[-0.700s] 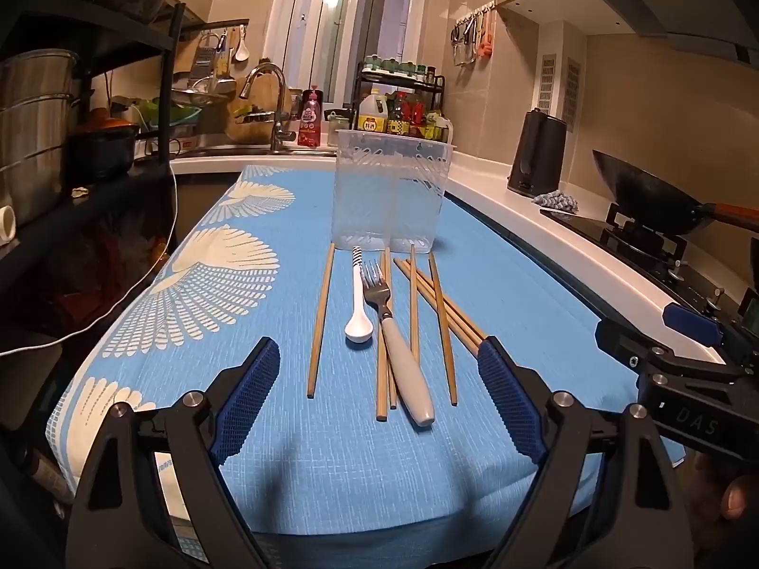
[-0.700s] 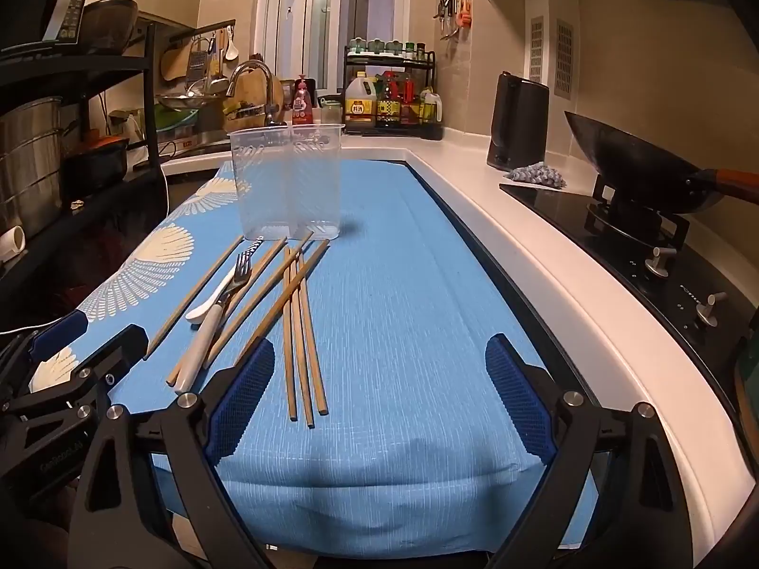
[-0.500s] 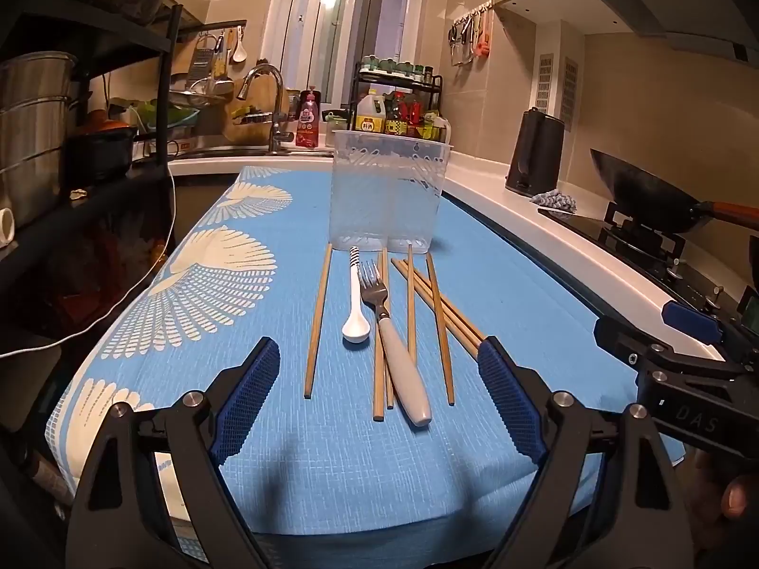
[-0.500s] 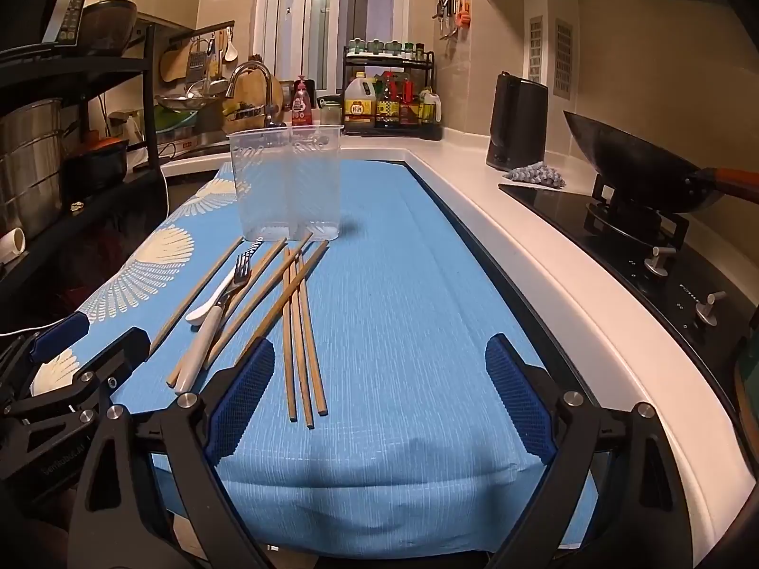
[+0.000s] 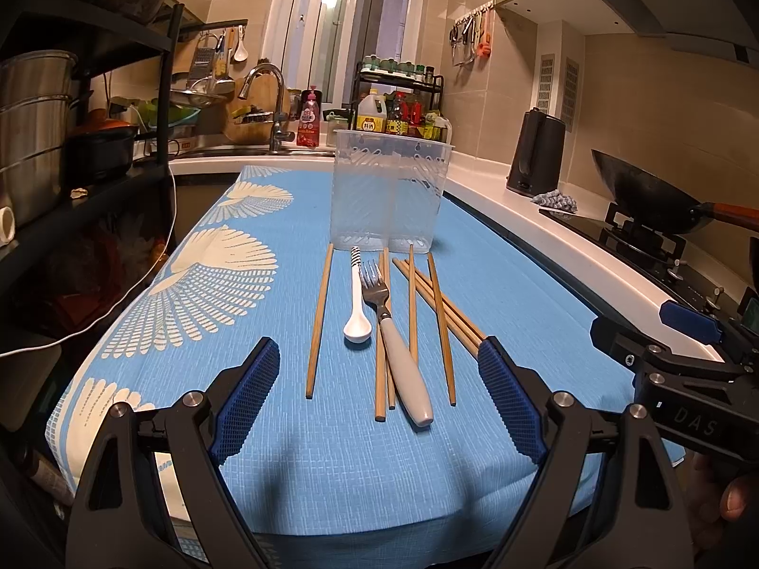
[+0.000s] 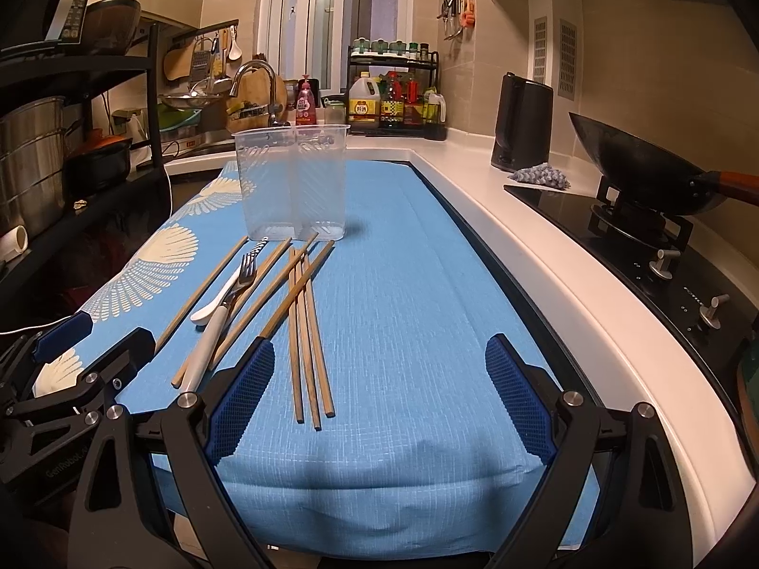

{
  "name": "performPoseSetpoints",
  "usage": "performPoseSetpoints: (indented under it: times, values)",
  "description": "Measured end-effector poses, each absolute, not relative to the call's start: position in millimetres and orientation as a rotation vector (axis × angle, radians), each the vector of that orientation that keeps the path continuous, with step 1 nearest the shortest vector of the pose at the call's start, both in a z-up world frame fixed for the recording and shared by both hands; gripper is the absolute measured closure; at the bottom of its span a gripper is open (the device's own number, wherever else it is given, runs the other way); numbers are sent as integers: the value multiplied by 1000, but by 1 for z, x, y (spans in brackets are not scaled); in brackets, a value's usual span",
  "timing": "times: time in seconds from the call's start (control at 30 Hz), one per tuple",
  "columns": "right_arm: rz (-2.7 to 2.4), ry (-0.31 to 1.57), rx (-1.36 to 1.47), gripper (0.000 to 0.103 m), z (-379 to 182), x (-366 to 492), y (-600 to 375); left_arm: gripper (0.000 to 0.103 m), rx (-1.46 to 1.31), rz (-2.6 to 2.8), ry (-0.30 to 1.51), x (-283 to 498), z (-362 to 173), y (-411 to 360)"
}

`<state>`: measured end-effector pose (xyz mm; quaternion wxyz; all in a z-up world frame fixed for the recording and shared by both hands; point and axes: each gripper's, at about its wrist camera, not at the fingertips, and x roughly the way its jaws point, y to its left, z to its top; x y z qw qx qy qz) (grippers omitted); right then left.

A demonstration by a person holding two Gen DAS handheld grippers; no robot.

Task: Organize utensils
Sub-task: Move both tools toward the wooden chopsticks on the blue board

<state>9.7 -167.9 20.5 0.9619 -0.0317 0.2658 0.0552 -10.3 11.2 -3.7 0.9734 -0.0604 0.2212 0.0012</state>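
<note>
Beyond both sets of fingers stands the empty holder [image 5: 391,194] on the cloth [image 5: 512,284]. Chopsticks [image 5: 317,317], fork [image 5: 396,346] and spoon [image 5: 356,303] lie ahead of the left gripper [image 5: 377,396], empty and spread wide; the right gripper [image 6: 379,398] likewise. Nothing is picked yet; next, probably, close on one utensil.

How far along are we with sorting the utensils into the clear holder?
Nothing is done yet: the clear holder stands empty. Nothing is in hand either: the left tool and right tool are both open and short of the pile. Still on the blue cloth: the white spoon, the fork and all the chopsticks.
</note>
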Motion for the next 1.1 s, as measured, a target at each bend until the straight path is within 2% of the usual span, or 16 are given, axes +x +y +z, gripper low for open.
performPoseSetpoints:
  times: [0.63, 0.9, 0.93, 1.1]
  values:
    - [113, 531, -52, 15, 19, 13, -172, 20, -124, 3, 449, -11, -5, 13]
    - [153, 545, -27, 27, 5, 22, -171, 20, -114, 9, 462, -6, -11, 14]
    - [160, 550, -25, 29, 2, 24, -169, 21, -107, 19, 462, -5, -13, 15]
    - [192, 592, -23, 38, -15, 44, -163, 38, -118, 62, 495, 7, -21, 23]
